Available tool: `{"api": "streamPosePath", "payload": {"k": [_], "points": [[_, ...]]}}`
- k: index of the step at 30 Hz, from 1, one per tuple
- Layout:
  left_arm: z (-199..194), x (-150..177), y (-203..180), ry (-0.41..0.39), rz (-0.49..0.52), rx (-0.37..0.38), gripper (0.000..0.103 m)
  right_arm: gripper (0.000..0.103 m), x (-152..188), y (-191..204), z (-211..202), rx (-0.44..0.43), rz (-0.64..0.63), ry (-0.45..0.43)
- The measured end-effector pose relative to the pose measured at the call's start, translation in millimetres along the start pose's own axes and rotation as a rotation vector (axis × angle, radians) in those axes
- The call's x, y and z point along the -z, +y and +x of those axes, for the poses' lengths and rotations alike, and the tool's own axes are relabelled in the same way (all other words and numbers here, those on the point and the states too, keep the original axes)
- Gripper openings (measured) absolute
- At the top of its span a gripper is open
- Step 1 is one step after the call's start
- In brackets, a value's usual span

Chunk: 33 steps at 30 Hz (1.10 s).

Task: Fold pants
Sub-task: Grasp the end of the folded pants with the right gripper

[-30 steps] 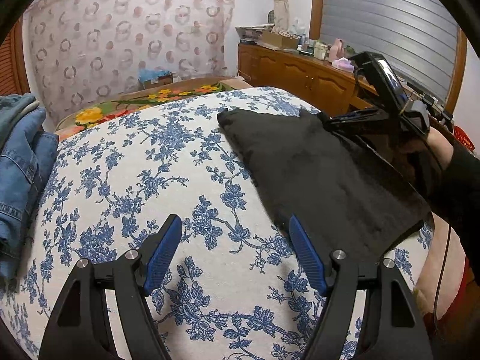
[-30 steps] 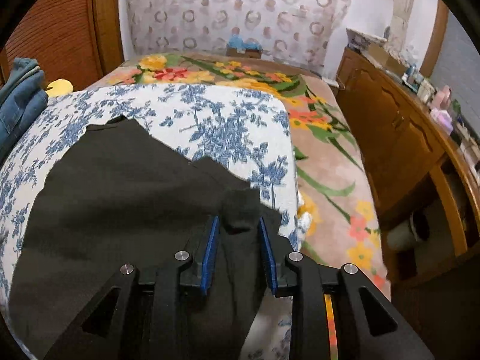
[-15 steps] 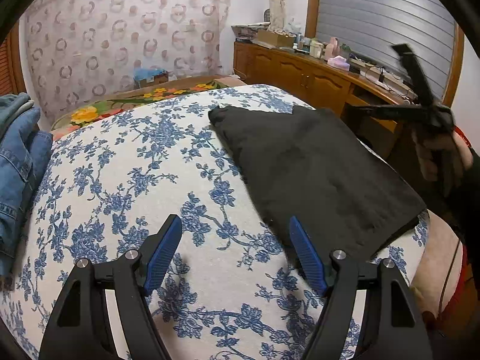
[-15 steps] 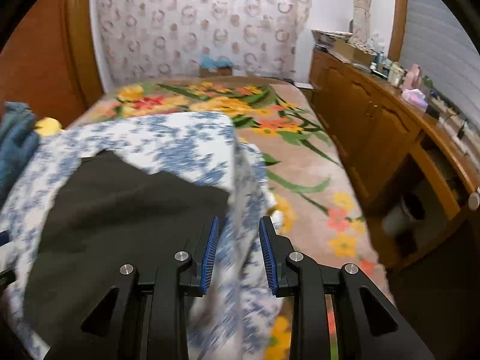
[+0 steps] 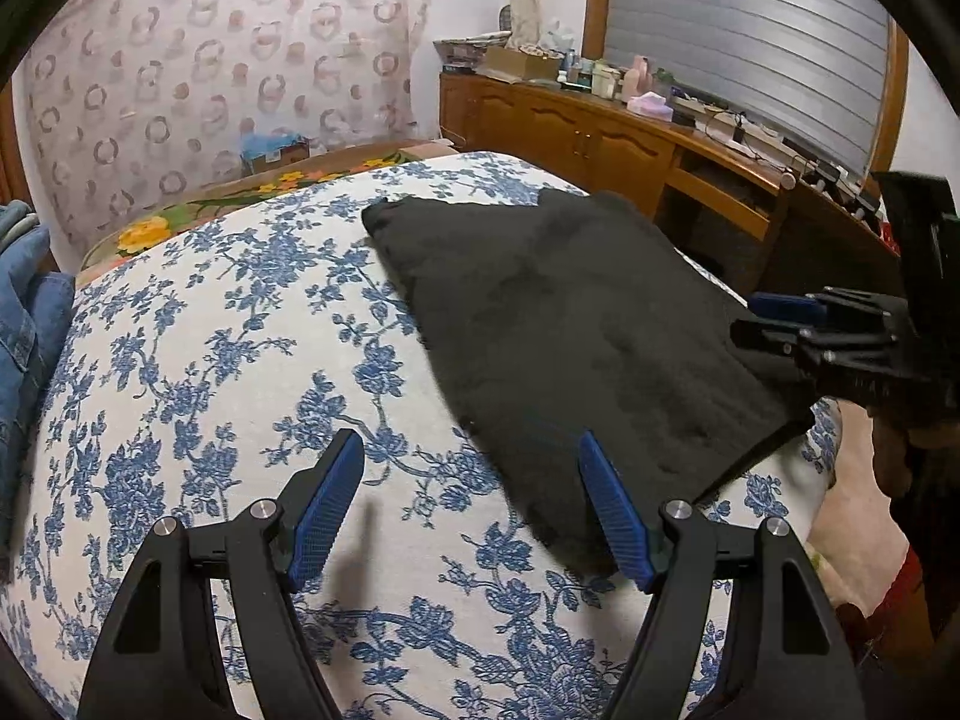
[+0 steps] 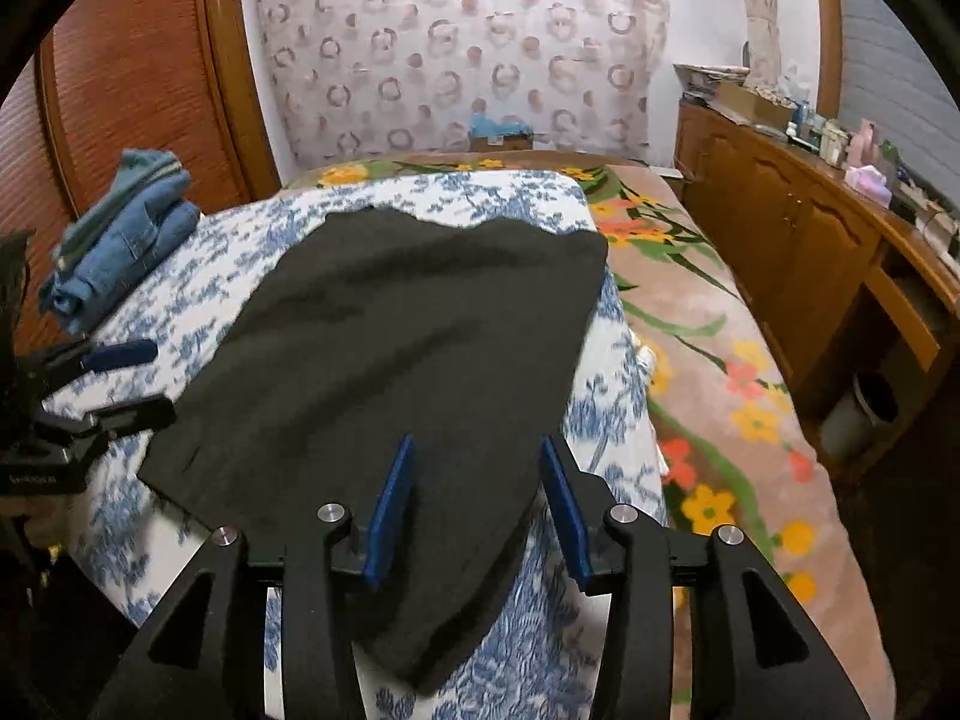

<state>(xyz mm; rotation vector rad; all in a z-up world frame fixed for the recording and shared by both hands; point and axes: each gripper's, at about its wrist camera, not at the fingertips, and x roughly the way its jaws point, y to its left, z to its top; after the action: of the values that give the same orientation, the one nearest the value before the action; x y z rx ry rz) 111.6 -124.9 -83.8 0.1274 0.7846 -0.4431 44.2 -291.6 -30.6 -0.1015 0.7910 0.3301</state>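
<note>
Here, the black pants (image 5: 570,324) are being seen lying folded flat on the blue-flowered bedspread (image 5: 228,372), toward the bed's right edge, with their near corner reaching close to the bed's near end. The left tool (image 5: 471,501) is being held with its blue pads spread wide and nothing between them, above the bedspread just beside the pants' left edge; its right pad is overlapping the dark cloth in the left wrist view. The right tool (image 6: 480,504) is being held partly open above the pants' near right corner, and no cloth is being gripped by it. In the left wrist view, the right tool is being shown at the far right, beside the pants' right edge. A stack of folded blue jeans (image 6: 120,228) is being kept at the left side of the bed, well apart from the pants. A wooden counter (image 6: 798,204) carrying small items is being seen along the right wall.
</note>
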Motion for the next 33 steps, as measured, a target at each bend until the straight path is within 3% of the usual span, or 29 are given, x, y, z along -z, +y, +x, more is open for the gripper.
{"api": "streamPosePath", "payload": {"k": [9,19,30,33], "points": [[11.5,4.0,-1.9,0.039,-0.003,0.005,0.075,0.048,3.4,9.7,1.8,0.046,0.000,0.040],[19.5,7.0,-7.9,0.085,0.028,-0.005,0.080,0.066,11.1,16.2,0.9,0.098,0.032,0.004],[20.0,6.9,-8.1,0.088,0.029,-0.007,0.081,0.066,25.2,12.2,-22.5,0.009,0.080,0.028],[20.1,6.8,-8.1,0.088,0.029,-0.007,0.081,0.058,27.5,14.3,-25.1,-0.013,0.088,0.026]]}}
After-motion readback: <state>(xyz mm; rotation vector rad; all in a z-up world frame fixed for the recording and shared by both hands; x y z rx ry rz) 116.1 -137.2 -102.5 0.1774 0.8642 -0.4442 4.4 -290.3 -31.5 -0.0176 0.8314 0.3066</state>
